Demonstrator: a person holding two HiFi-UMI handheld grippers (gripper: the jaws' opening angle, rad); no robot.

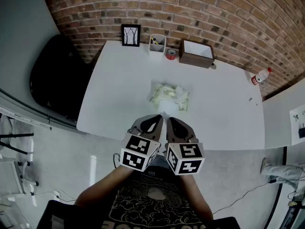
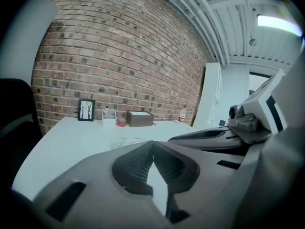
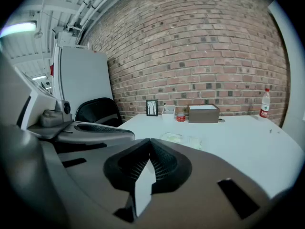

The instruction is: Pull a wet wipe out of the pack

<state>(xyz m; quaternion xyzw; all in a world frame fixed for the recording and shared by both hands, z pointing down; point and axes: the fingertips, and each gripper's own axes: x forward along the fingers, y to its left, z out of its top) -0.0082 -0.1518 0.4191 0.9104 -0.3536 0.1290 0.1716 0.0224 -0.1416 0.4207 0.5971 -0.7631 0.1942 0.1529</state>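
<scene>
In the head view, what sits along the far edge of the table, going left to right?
Framed tree picture, white pen holder, red tape roll, brown box, red-capped bottle.

The bench (image 1: pixel 119 89) is white, the wipe pack (image 1: pixel 169 97) pale green and white, the wall (image 1: pixel 190 8) red-brown brick with pale mortar lines, the box (image 1: pixel 196 54) dark brown, the chair (image 1: pixel 57 75) black, the bottle (image 1: pixel 260 76) red-capped, and the grey left claw (image 1: pixel 159 117) and right claw (image 1: pixel 169 119) bear black-and-white square markers.
</scene>
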